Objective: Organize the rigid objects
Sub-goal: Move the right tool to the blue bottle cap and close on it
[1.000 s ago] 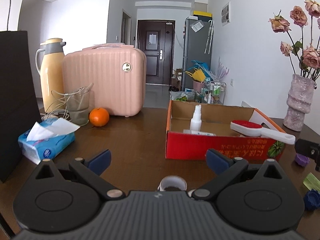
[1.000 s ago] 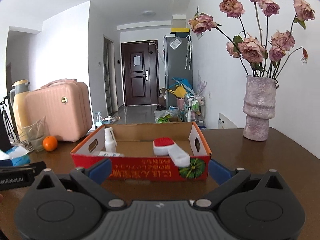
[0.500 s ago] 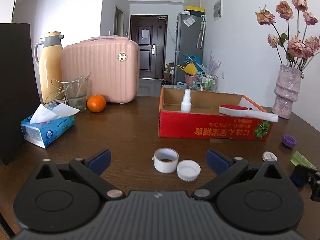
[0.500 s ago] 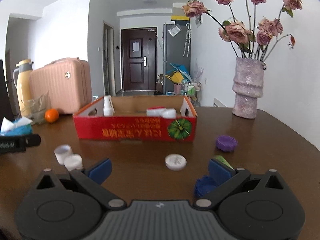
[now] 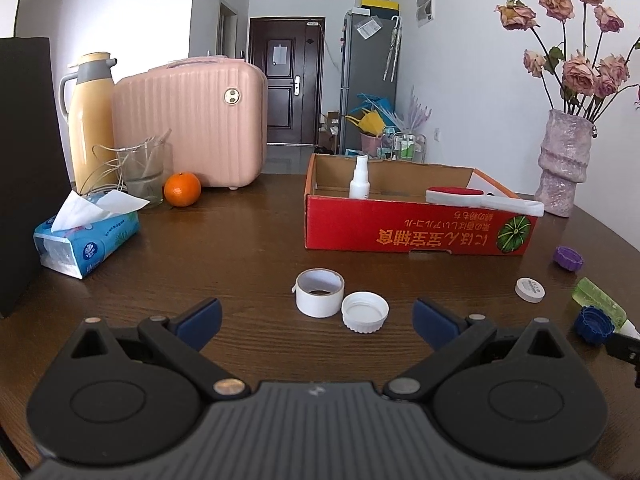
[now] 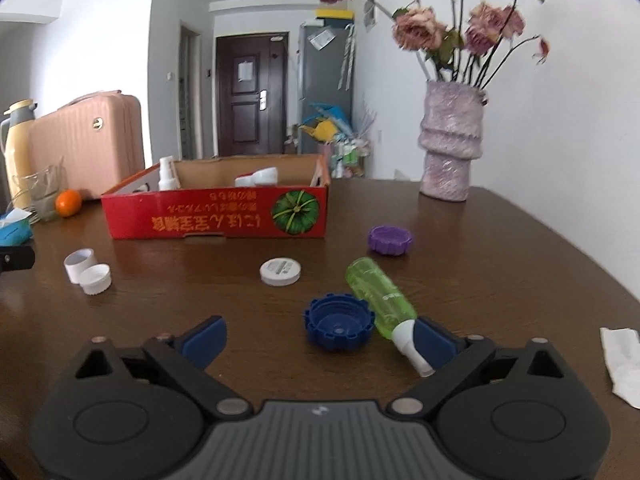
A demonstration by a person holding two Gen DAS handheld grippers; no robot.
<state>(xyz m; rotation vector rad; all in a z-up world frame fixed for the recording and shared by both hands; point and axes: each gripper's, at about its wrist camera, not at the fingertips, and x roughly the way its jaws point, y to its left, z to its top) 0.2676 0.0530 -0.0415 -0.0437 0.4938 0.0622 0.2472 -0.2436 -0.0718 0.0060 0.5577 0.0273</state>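
Observation:
My right gripper [image 6: 320, 338] hangs low over the brown table, its jaws closing. A blue cap [image 6: 339, 327] lies between them with no pad touching it. A green bottle [image 6: 380, 298] lies on its side, its white nozzle against the right finger. Farther off lie a white lid [image 6: 280, 272] and a purple cap [image 6: 390, 240]. My left gripper [image 5: 316, 320] is open, just short of a white tape roll [image 5: 320, 292] and a white cap [image 5: 365, 312]. The red cardboard box [image 5: 416, 224] holds a spray bottle [image 5: 359, 178] and a red and white brush [image 5: 480, 198].
A vase of dried roses [image 6: 450, 148] stands at the back right and a crumpled tissue [image 6: 622, 364] lies near the right edge. On the left are a tissue pack [image 5: 86, 240], an orange [image 5: 182, 189], a glass [image 5: 146, 172], a pink case [image 5: 192, 124], a flask [image 5: 90, 120] and a black bag [image 5: 28, 168].
Both grippers have come down and tilted toward the table, bringing the loose caps into view. The right one has moved up to the blue cap and green bottle, its jaws slightly narrower.

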